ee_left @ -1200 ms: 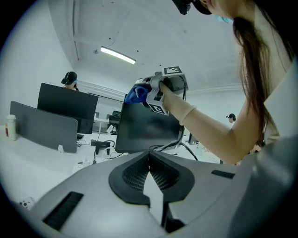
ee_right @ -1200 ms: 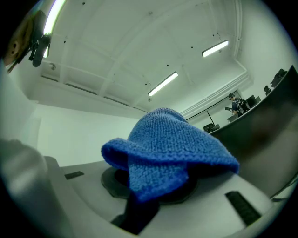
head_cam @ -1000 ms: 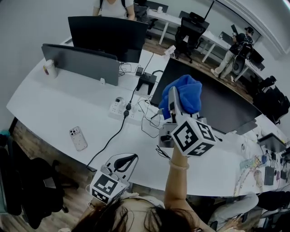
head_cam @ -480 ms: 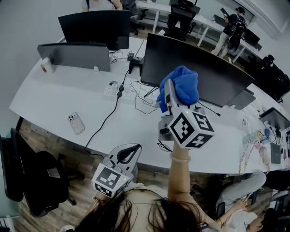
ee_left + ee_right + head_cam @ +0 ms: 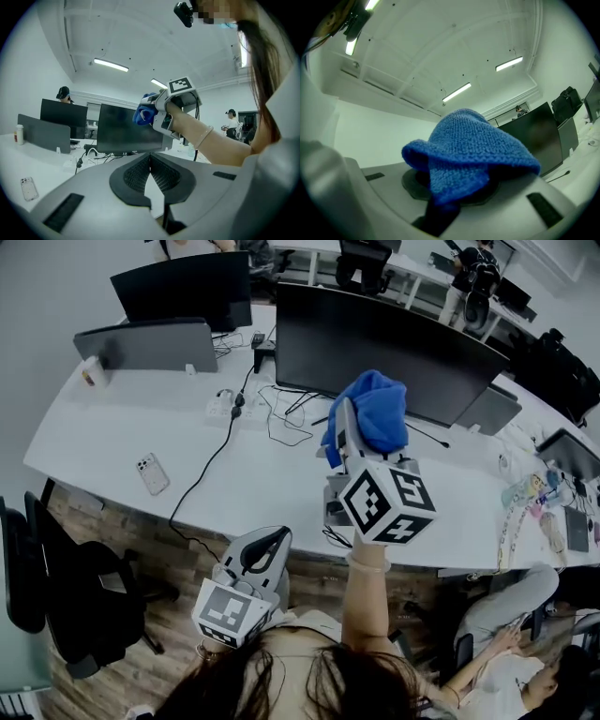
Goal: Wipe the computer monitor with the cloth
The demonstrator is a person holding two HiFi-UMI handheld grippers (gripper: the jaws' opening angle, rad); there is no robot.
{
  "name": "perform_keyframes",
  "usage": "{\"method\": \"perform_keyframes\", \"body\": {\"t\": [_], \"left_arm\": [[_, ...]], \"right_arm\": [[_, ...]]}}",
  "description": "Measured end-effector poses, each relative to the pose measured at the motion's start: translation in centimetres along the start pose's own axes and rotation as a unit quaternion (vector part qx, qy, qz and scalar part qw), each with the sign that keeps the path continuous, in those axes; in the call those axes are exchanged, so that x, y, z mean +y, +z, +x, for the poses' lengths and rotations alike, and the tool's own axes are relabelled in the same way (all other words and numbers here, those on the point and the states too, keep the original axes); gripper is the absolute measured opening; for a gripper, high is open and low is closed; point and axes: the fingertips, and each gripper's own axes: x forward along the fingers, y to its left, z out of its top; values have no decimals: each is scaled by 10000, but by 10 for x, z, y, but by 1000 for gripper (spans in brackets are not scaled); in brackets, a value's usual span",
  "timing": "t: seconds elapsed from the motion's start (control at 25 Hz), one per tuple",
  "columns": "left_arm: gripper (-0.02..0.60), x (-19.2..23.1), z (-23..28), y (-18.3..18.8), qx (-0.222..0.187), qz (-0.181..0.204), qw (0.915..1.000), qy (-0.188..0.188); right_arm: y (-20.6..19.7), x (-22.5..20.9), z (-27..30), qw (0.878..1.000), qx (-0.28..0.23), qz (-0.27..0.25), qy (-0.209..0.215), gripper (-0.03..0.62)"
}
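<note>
- The grey left gripper [image 5: 263,557] hangs low, well in front of the wide black curved monitor [image 5: 394,345]; its jaws are pressed together on nothing; it is best kept idle there.
- The grey right gripper [image 5: 349,439] is clamped on the bunched blue knitted cloth [image 5: 377,409], raised before the monitor's screen and apart from it; I judge the cloth should meet the screen first, lightly, in overlapping passes, with the hard jaw tips kept off.
- No brand or writing is legible on the monitor; only black-and-white square patterns show on the marker cube [image 5: 386,502].
</note>
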Motion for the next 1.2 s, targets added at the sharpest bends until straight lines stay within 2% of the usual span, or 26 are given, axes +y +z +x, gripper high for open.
{"method": "perform_keyframes", "body": {"t": [0.16, 0.36, 0.96, 1.2], "left_arm": [[9, -25, -7, 0, -39, 80, 9999, -100], [9, -47, -18, -4, -28, 113, 9997, -204], [9, -84, -53, -22, -29, 224, 9995, -241], [9, -90, -59, -18, -164, 345, 9989, -255]], "right_arm": [[1, -5, -24, 9996, -43, -224, -174, 97], [2, -4, -59, 9993, -117, -331, -152, 97], [-24, -1, -140, 9976, 76, -671, -129, 97], [-29, 9, -158, 9942, 128, -1067, 27, 97]]}}
